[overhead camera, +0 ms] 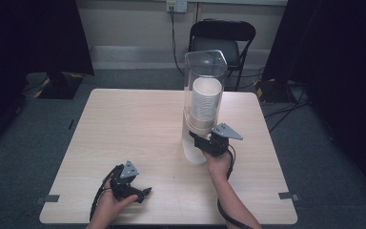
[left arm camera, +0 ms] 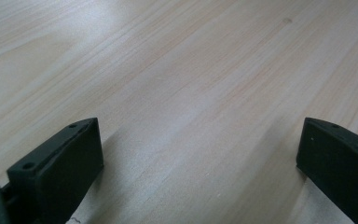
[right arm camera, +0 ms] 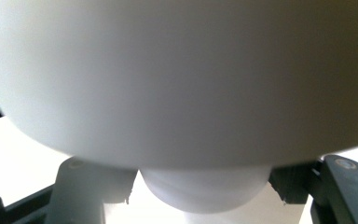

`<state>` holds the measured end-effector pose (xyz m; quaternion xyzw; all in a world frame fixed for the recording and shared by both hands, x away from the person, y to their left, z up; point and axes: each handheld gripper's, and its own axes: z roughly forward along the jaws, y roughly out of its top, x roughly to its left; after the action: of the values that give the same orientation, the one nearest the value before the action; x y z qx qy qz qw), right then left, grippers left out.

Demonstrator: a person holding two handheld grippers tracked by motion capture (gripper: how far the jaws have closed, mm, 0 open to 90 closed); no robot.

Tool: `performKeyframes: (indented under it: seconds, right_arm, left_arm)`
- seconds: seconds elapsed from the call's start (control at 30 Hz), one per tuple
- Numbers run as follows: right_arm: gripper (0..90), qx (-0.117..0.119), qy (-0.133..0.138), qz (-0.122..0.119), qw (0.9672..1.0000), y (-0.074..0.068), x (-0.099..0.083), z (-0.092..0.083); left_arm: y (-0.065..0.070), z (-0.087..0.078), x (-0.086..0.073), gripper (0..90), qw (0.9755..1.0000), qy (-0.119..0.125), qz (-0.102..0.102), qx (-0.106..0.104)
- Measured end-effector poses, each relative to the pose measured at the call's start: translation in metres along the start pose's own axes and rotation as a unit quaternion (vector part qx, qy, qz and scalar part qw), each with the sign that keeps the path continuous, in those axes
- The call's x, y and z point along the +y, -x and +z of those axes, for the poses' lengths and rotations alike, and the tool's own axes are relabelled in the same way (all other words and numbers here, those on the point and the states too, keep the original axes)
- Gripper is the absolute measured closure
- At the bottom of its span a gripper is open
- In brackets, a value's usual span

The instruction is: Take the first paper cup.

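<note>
Standing on the table point(overhead camera: 124, 124) is a tall clear dispenser point(overhead camera: 204, 86) with a stack of white cups point(overhead camera: 206, 102) inside, just in front of the right gripper point(overhead camera: 201, 141). This gripper reaches under the dispenser, and its jaws are narrow, pressed on both sides of the lowest cup point(right arm camera: 204, 189), which sticks out from the bottom of the white body above. The left gripper point(overhead camera: 145, 193) rests low over the bare table, well apart from the dispenser, with its jaws wide and nothing between them.
</note>
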<state>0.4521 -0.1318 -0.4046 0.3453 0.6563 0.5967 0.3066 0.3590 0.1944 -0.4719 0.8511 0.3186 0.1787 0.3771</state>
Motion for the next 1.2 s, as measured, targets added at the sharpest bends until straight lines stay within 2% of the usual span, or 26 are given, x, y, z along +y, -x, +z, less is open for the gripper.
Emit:
performKeyframes:
  seconds: [0.17,0.3,0.6,0.63,0.67,0.7,0.73,0.77,0.83,0.93,1.0,1.03,1.1,1.2]
  right_arm:
    - [36.0,-0.004,0.013,-0.017,0.9998,0.0,-0.004,0.0]
    - [36.2,-0.003,0.007,-0.024,0.9997,0.0,-0.004,-0.001]
    - [36.4,-0.007,0.006,-0.029,0.9995,0.0,-0.006,-0.001]
    - [36.5,-0.006,0.004,-0.027,0.9996,0.0,-0.009,0.0]
    - [36.5,-0.008,-0.011,-0.028,0.9995,0.0,-0.012,0.002]
    - [36.8,-0.016,-0.051,-0.036,0.9979,0.002,-0.025,0.006]
    - [36.7,-0.014,-0.025,-0.028,0.9992,0.005,-0.037,0.002]
    - [36.6,-0.014,-0.019,-0.02,0.9995,0.003,-0.04,0.0]
    - [36.5,-0.011,-0.03,-0.023,0.9992,0.001,-0.036,0.001]
    - [36.6,-0.01,-0.03,-0.028,0.9991,0.003,-0.035,0.003]
    - [37.1,-0.012,-0.038,-0.036,0.9986,0.003,-0.036,0.004]
    - [37.2,-0.016,-0.099,-0.051,0.9937,0.005,-0.044,0.01]
    - [37.1,-0.017,-0.095,-0.052,0.994,0.005,-0.044,0.008]
    - [37.0,-0.016,-0.109,-0.058,0.9923,0.007,-0.045,0.004]
  left_arm:
    - [0.0,0.0,0.0,0.0,1.0,0.0,0.0,0.0]
    - [0.0,0.0,0.0,0.0,1.0,0.0,0.0,0.0]
    - [0.0,0.0,0.0,0.0,1.0,0.001,0.0,0.0]
    - [0.0,0.001,-0.001,0.0,1.0,0.007,-0.002,-0.002]
    - [0.0,0.001,-0.001,0.0,1.0,0.007,-0.002,-0.002]
    - [0.0,0.001,0.0,0.0,1.0,0.007,-0.002,-0.002]
    - [0.0,0.001,0.0,0.0,1.0,0.004,-0.001,0.001]
    - [0.0,0.0,0.0,0.0,1.0,0.0,-0.001,0.001]
    - [0.0,0.0,0.0,0.0,1.0,0.0,-0.001,0.001]
    - [0.0,0.0,0.0,0.0,1.0,0.001,-0.002,0.001]
    - [0.0,0.0,0.0,0.0,1.0,0.0,-0.002,0.0]
    - [0.0,0.0,0.0,0.0,1.0,0.001,-0.001,0.002]
    - [0.0,0.0,0.0,0.0,1.0,0.0,-0.001,0.002]
    - [0.0,0.0,0.0,0.0,1.0,-0.001,-0.002,0.002]
